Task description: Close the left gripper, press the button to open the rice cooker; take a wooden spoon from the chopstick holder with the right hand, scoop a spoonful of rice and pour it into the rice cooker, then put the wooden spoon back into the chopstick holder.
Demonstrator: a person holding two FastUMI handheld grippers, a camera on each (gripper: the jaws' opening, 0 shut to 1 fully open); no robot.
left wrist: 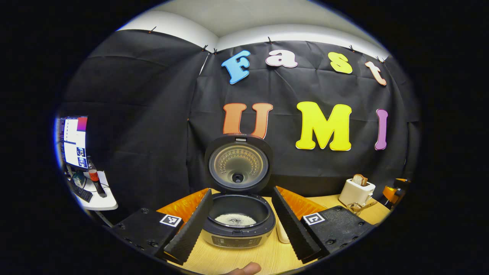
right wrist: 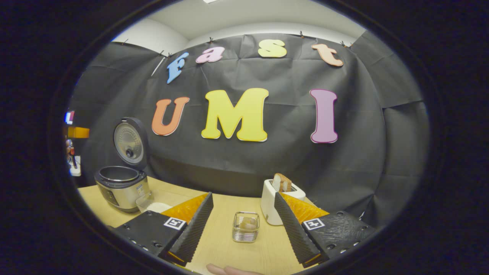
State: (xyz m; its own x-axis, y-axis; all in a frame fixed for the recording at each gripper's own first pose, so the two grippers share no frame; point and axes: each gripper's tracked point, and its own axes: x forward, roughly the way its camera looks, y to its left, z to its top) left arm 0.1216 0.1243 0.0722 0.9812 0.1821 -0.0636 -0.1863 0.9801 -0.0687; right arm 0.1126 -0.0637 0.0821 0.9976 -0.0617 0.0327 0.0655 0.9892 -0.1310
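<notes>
**Both grippers open, rice cooker lid up**

The left gripper (left wrist: 241, 225) is standing wide and empty, its fingers framing the rice cooker (left wrist: 238, 223). The cooker is sitting on the wooden table (left wrist: 263, 258) with lid (left wrist: 238, 164) raised and some rice (left wrist: 235, 219) showing inside. The right gripper (right wrist: 243, 229) is also spreading wide, empty, facing the chopstick holder (right wrist: 246, 227); a toaster (right wrist: 273, 200) is standing just behind.
</notes>
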